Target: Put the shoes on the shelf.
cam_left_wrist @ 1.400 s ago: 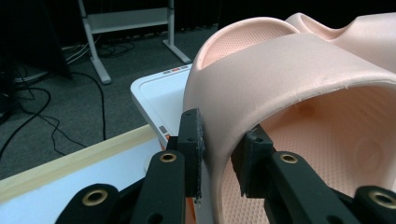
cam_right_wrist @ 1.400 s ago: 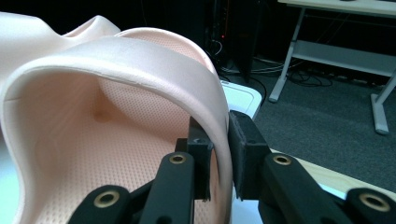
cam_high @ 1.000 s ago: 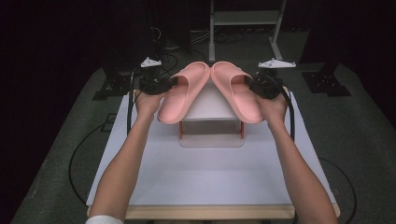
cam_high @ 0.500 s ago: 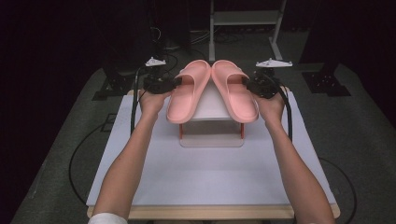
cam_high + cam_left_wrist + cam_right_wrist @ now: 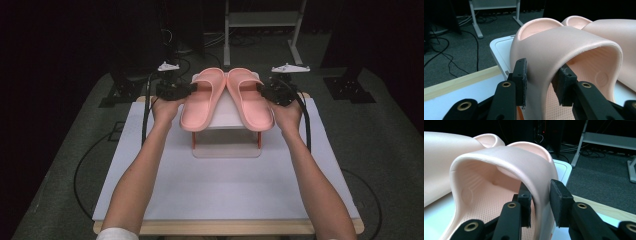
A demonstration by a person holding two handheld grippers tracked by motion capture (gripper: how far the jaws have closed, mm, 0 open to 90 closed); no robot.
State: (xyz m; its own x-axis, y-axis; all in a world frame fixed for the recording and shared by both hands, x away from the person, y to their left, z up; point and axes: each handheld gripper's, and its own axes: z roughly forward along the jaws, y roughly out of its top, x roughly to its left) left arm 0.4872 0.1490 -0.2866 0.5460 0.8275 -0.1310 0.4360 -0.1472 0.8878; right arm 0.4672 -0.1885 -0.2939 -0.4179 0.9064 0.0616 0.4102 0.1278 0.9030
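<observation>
Two pink slippers lie side by side on a small white stand [image 5: 227, 116]. The left slipper [image 5: 202, 100] [image 5: 564, 42] has its strap's outer side between my left gripper's [image 5: 192, 90] [image 5: 542, 81] pads. The right slipper [image 5: 250, 100] [image 5: 506, 157] has its strap's outer side between my right gripper's [image 5: 260, 90] [image 5: 541, 203] pads. Both grippers' jaws have just been opening, and their pads still lie against the strap walls. Each gripper view also catches the other slipper [image 5: 614, 27] [image 5: 444, 142] beyond its own.
The stand has orange legs [image 5: 194, 141] and rests on a white board [image 5: 225, 195] with a wooden front edge [image 5: 225, 227]. Black cables [image 5: 85, 165] loop on the grey floor at the left. A metal frame [image 5: 262, 20] stands behind the table.
The near ends of the two slippers have swung inward, so the pair lies more parallel on the stand. Both hands have stayed close to where they were.
</observation>
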